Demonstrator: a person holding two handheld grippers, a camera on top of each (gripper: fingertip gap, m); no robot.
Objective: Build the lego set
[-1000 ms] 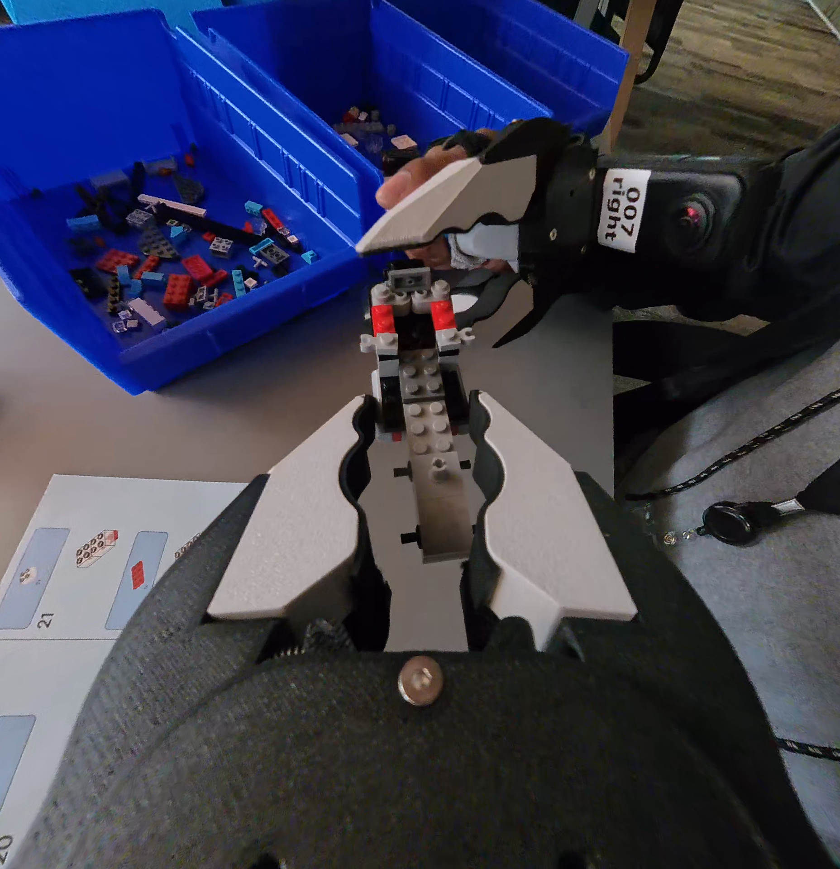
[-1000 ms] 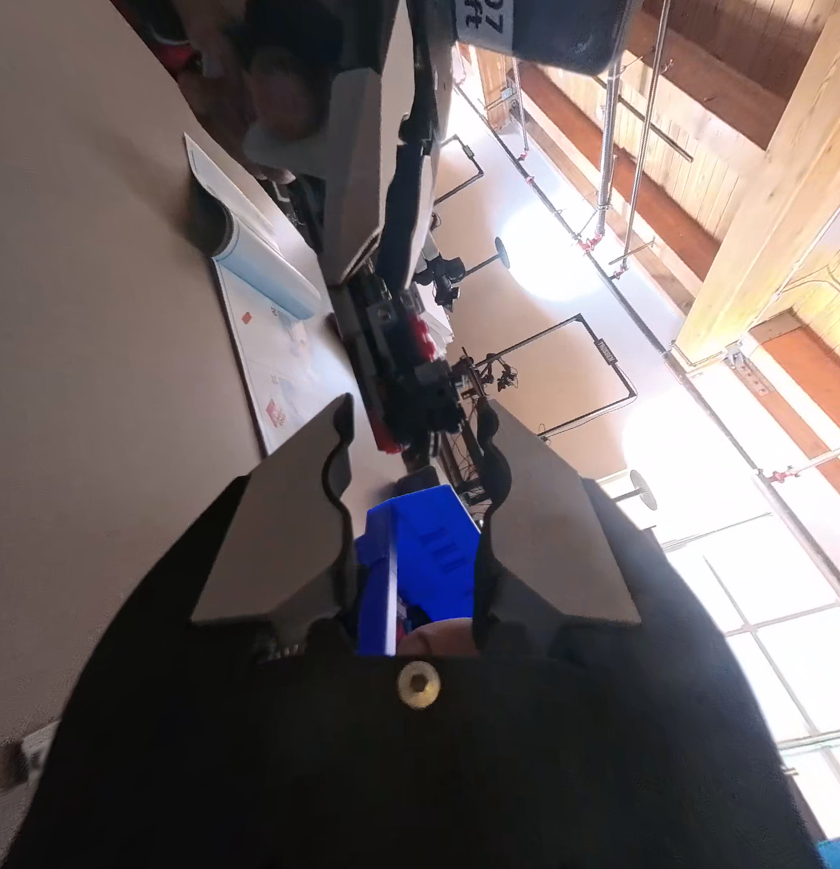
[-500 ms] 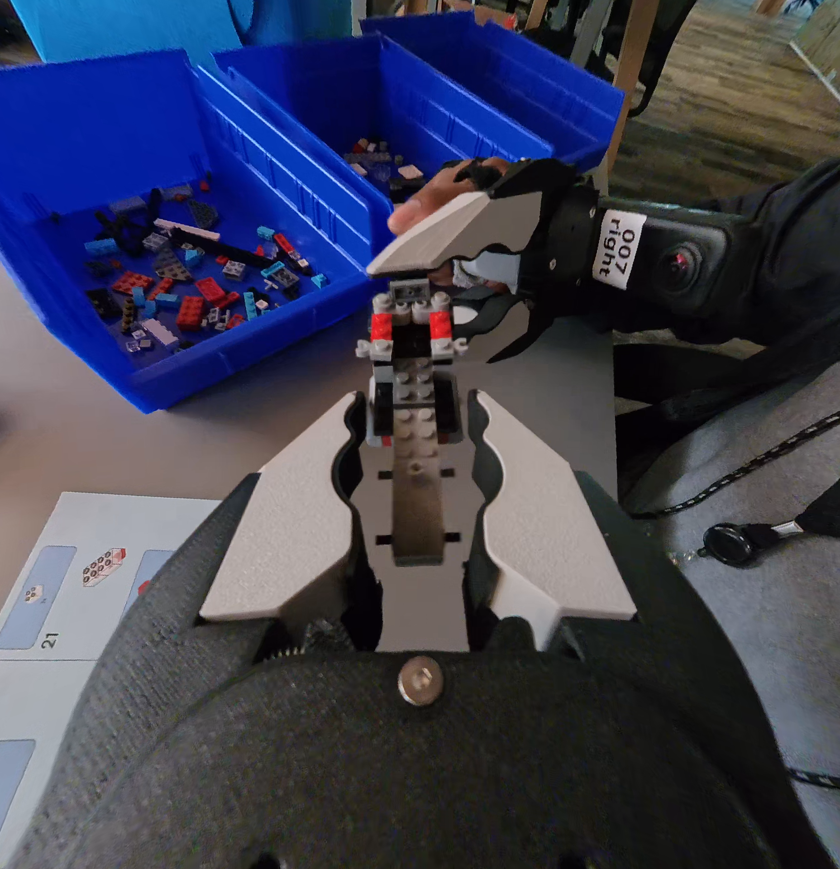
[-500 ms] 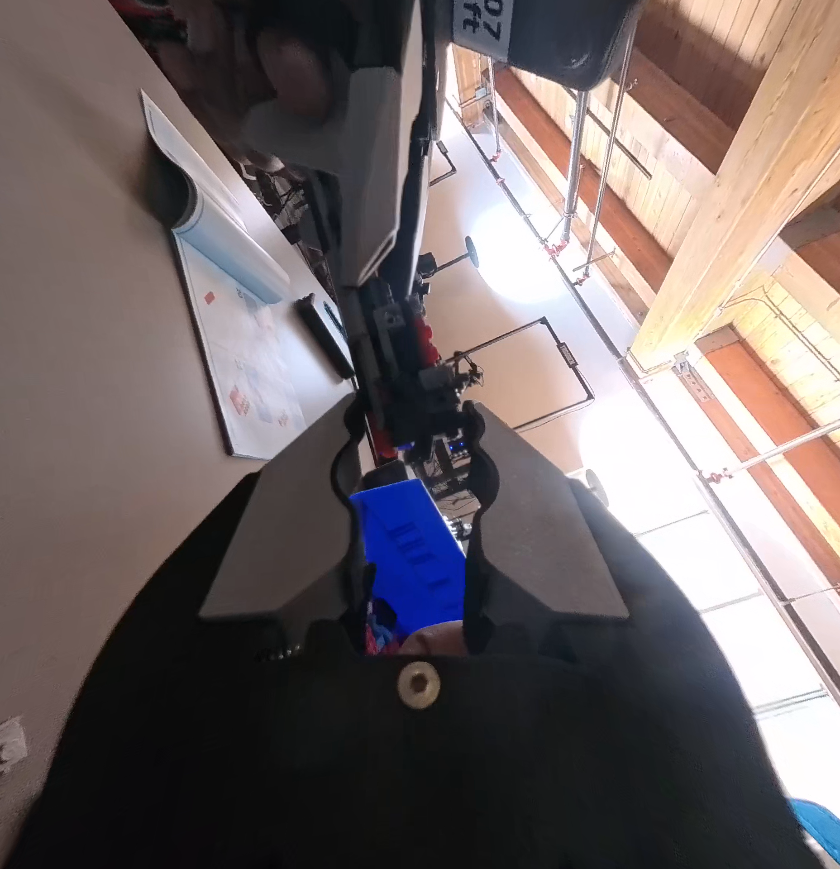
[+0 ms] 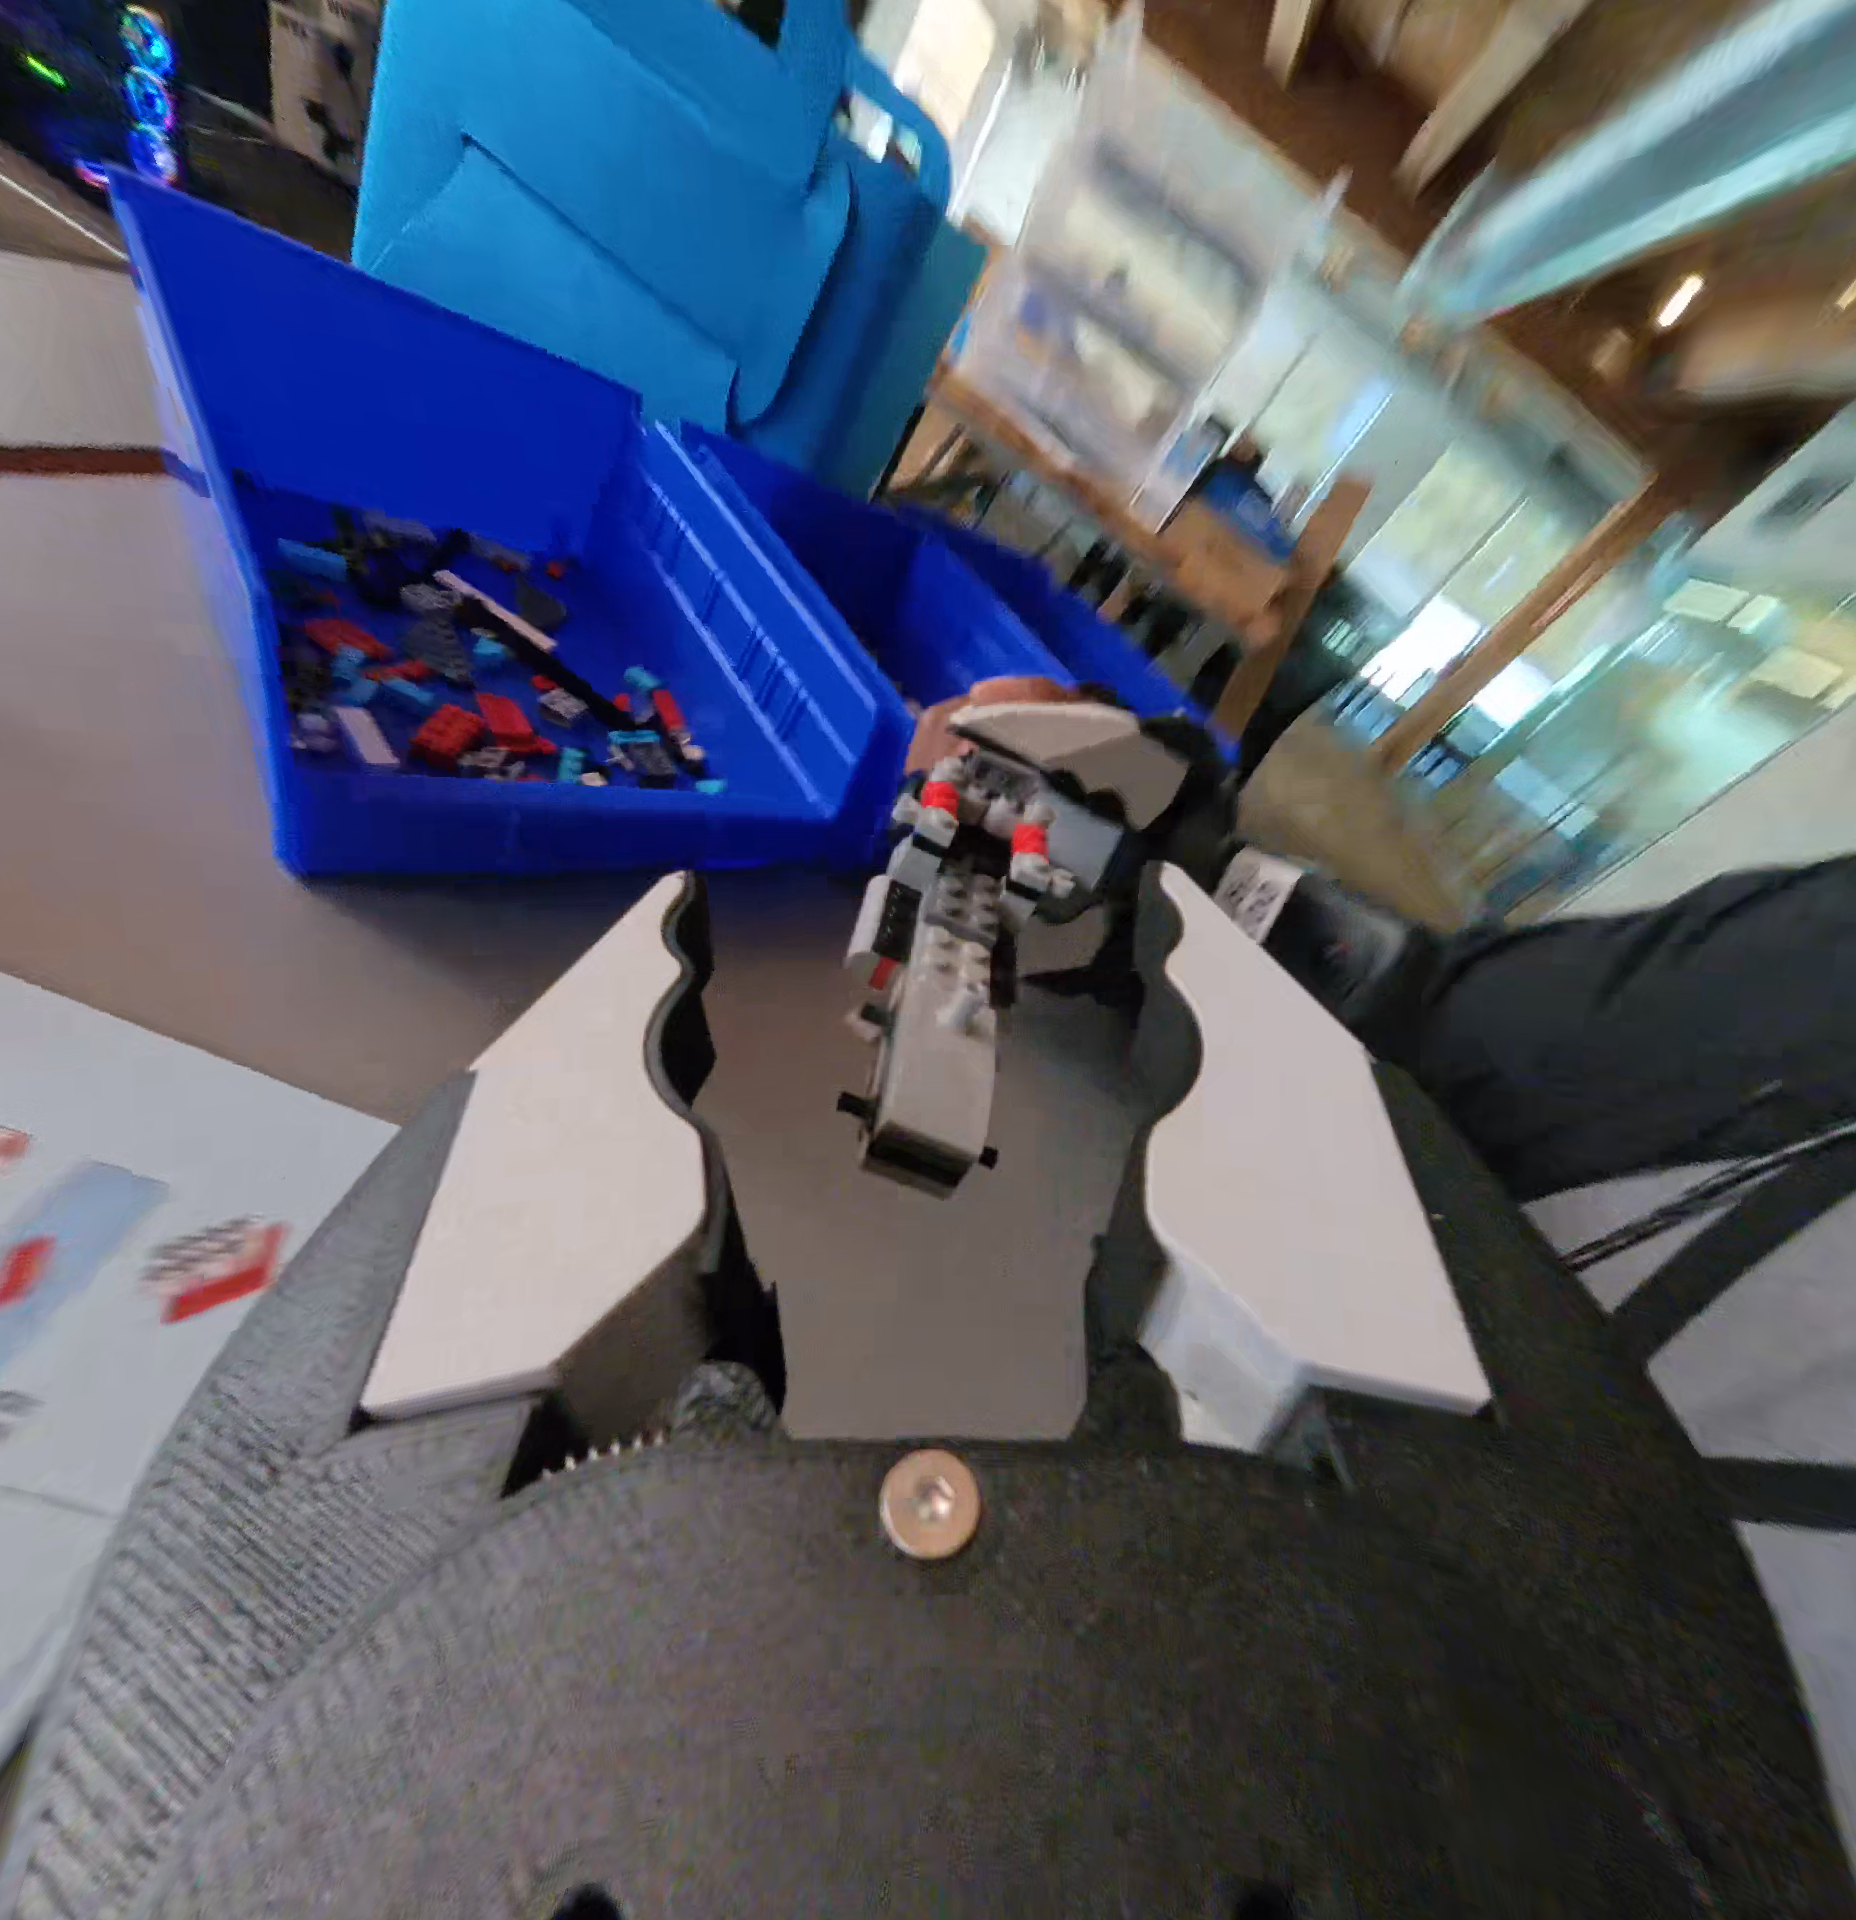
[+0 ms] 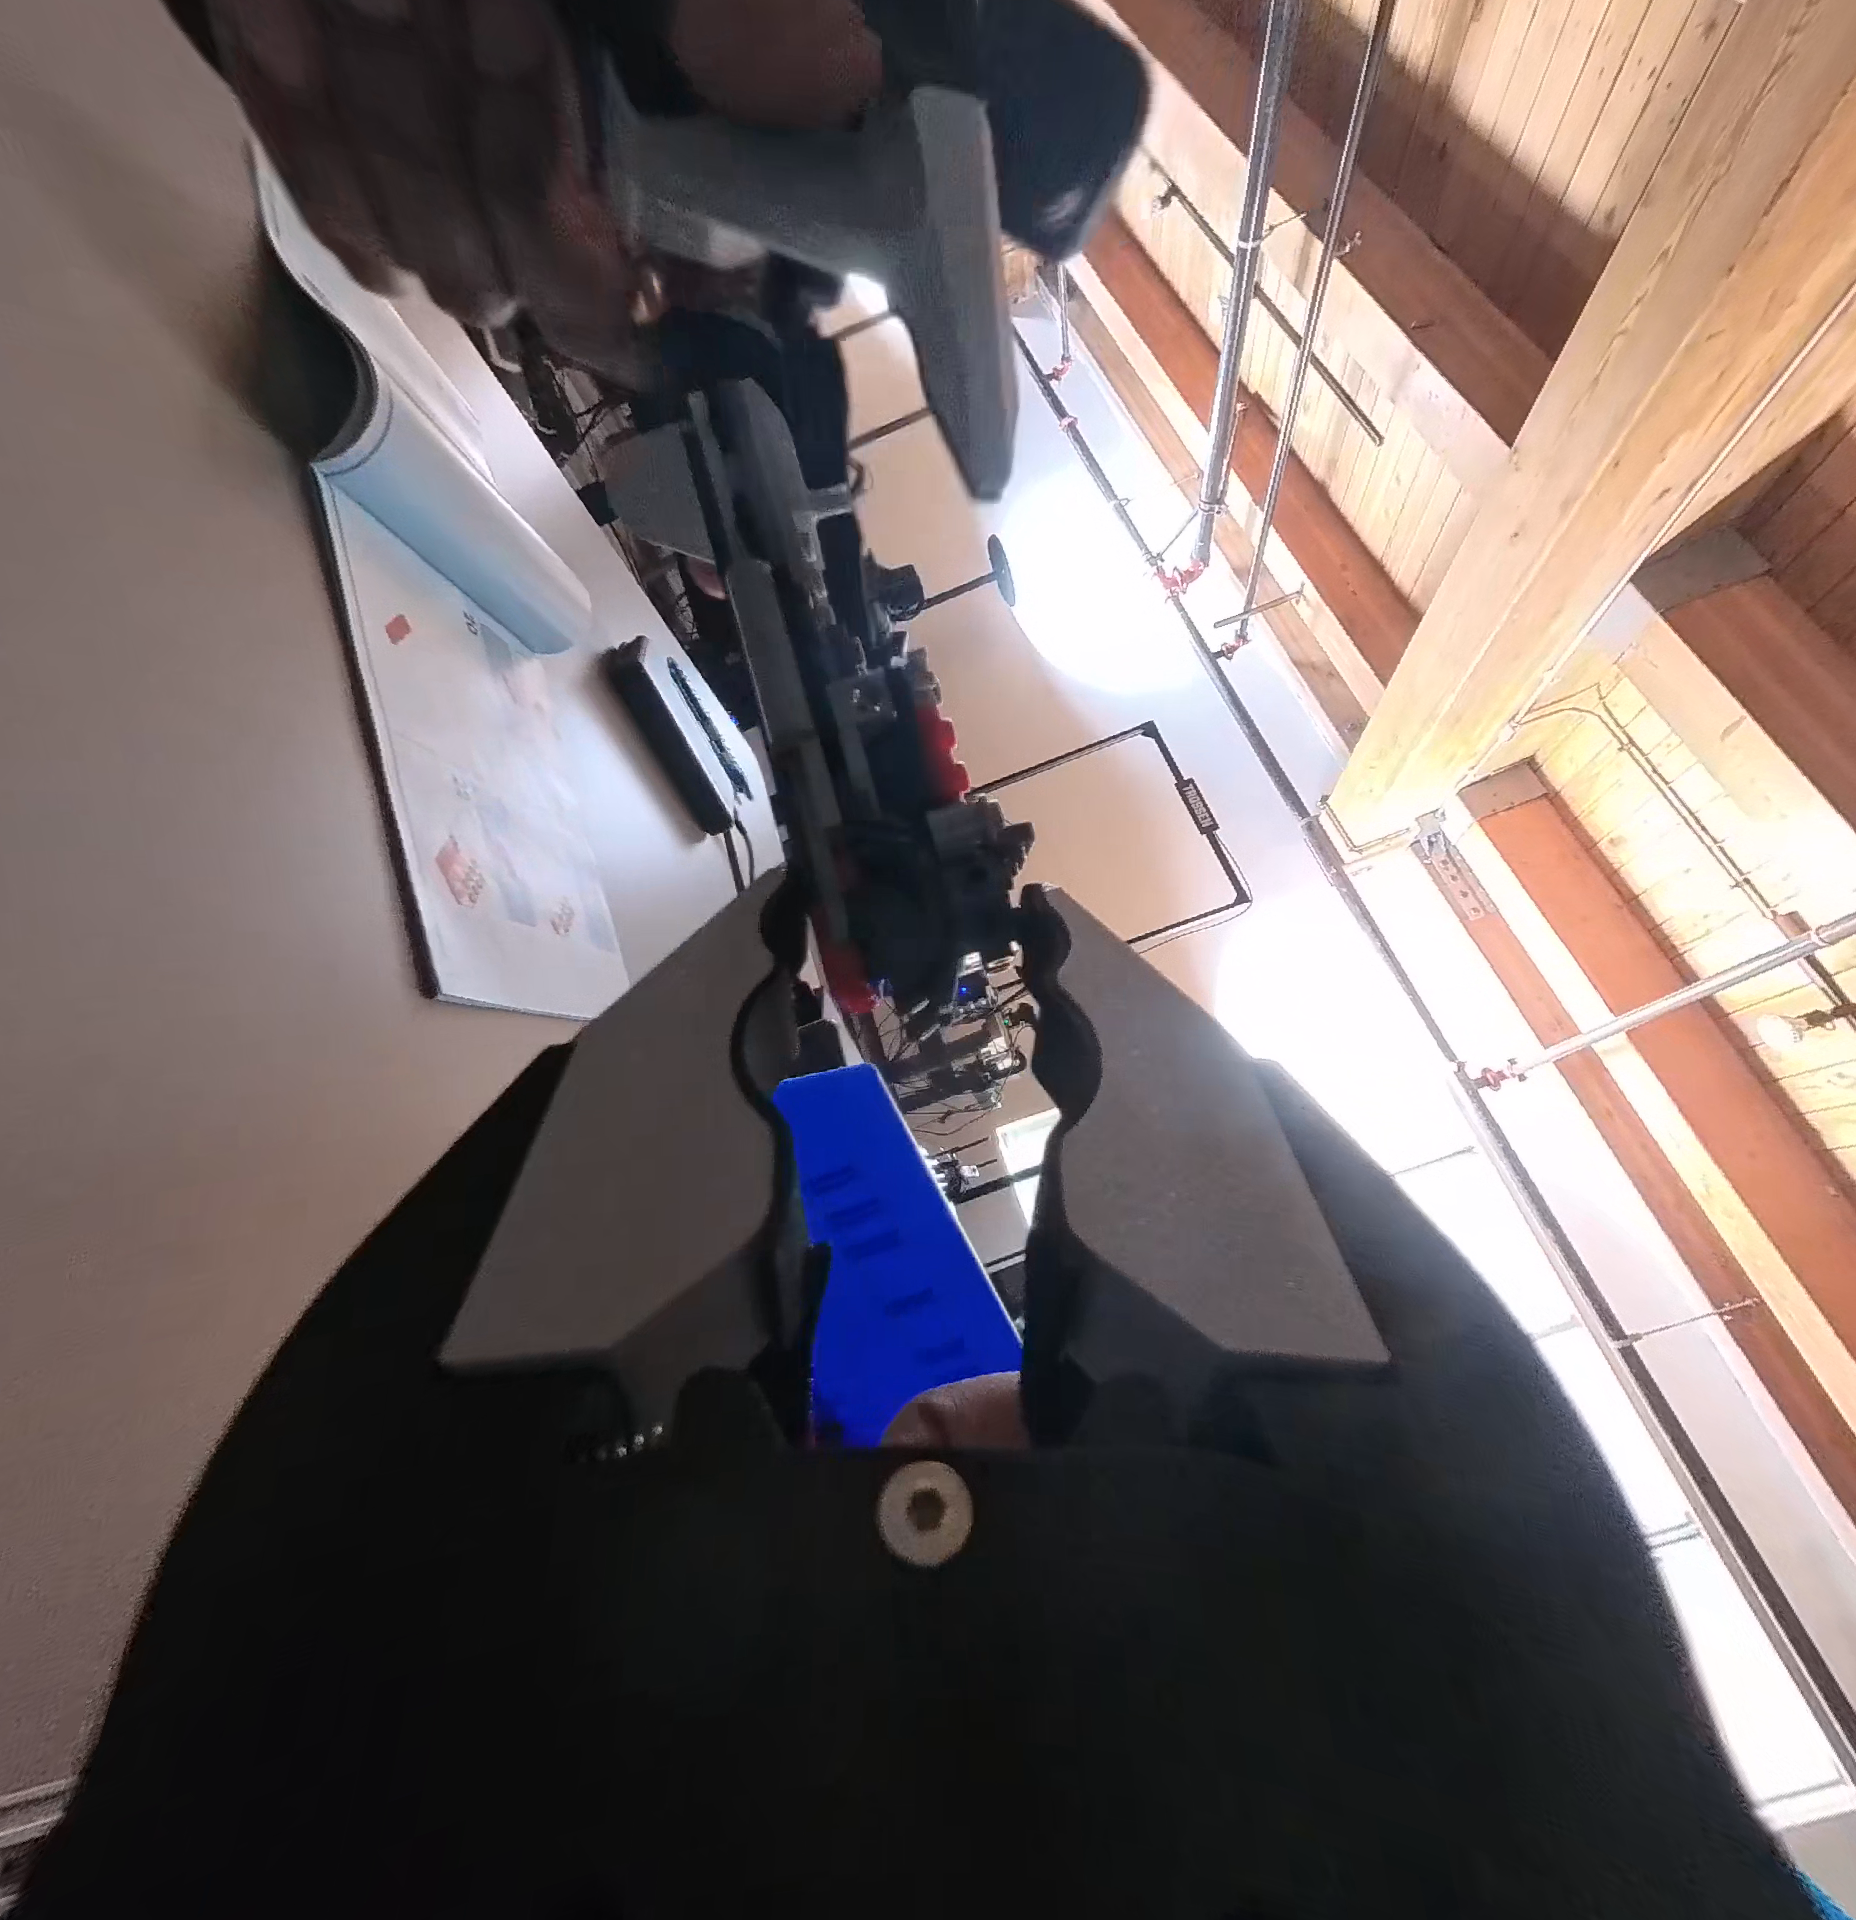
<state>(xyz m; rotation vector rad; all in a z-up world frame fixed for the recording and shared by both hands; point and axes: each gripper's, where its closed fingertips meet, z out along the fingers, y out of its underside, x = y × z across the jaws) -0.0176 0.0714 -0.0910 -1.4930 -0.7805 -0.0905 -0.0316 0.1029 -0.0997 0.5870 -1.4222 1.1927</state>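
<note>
**Half-built model changing grippers above the table**

A grey table [image 5: 155, 914] is carrying the work, and every place here is given from the half-built model [image 5: 939, 977], a grey, black and red strip of bricks hanging in the air above the table's near edge. Behind the model, two blue bins [image 5: 550, 831] are standing side by side; the left one is holding a scatter of loose red, grey, black and light-blue bricks [image 5: 467, 686], too many and too small to count, while the contents of the one behind the model's far end are hidden. Left of the model, one instruction booklet [image 5: 93, 1247] is lying open.

The left gripper [image 5: 934, 935] is standing released, its fingers [image 5: 581, 1143] spread well clear of the model on both sides. The right gripper [image 6: 908, 925] is reaching in at the model's far end, its fingers close about that end; whether it is actually clamping there cannot be told, the end being dark and part hidden.

The risk, as it appears: with the left fingers clear, the model is hanging from one end only. A weak pinch there, or a twist, could drop it or snap its joints.
</note>
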